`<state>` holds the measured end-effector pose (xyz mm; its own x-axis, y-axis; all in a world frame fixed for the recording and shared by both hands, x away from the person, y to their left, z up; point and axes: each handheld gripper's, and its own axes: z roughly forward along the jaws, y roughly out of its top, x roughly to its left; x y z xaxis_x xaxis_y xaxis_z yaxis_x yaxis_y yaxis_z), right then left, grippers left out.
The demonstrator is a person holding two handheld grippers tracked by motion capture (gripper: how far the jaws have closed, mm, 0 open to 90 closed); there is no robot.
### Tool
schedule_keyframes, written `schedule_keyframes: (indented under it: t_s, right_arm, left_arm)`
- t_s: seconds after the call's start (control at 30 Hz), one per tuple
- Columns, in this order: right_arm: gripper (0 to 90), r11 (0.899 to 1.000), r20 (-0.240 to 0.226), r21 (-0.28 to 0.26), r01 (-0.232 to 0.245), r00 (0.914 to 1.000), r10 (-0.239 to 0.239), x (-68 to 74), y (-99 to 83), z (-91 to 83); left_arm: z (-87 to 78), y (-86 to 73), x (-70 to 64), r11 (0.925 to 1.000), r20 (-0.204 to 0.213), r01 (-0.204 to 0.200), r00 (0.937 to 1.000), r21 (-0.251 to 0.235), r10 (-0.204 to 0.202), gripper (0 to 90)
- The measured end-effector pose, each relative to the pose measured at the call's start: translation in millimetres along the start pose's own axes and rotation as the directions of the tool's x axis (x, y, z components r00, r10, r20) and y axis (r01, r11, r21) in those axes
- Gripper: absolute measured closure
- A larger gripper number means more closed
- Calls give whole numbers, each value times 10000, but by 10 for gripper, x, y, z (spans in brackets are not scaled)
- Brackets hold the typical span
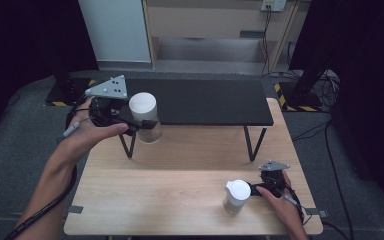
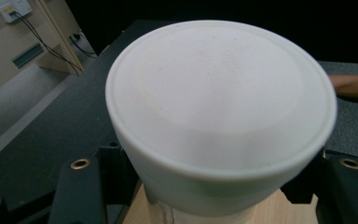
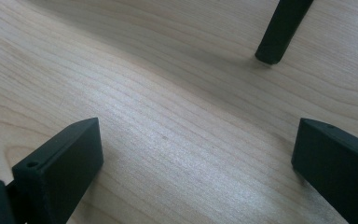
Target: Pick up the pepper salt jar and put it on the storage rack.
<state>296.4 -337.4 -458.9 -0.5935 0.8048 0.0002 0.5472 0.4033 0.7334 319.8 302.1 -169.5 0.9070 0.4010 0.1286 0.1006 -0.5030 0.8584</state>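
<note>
Gripping a white-lidded jar point(image 1: 145, 117), the left claw point(image 1: 130, 124) is clamped; the right claw point(image 3: 200, 172) gapes apart.

light wood table point(image 1: 180, 195) has a black riser shelf point(image 1: 205, 102) and a white-lidded jar point(image 1: 237, 196) sitting on it

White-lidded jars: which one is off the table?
The left jar, held up by the left tool; the other jar stands on the table by the right tool.

Right gripper point(image 3: 191, 172): two black jaws set wide apart, nothing between them, low over a pale wooden table point(image 3: 135, 93). One black slanted leg point(image 3: 279, 32) stands on the wood, upper right.
</note>
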Motion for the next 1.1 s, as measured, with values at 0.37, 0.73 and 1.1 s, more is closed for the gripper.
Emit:
schedule_keyframes:
  t_s: [0.37,0.73,1.1]
  right_arm:
    - [28,10000,-5,-2,-12,10000,12,-1,0,0]
    - [28,10000,-11,-1,-5,10000,5,-2,0,0]
    - [28,10000,-1,-11,-11,10000,11,0,-2,0]
  left_arm:
    - [75,114,146,10000,-176,41,9998,-9,-41,340]
    - [204,97,336,9996,-465,271,9986,57,-268,340]
    - [277,71,486,9992,-683,375,9970,100,-368,340]
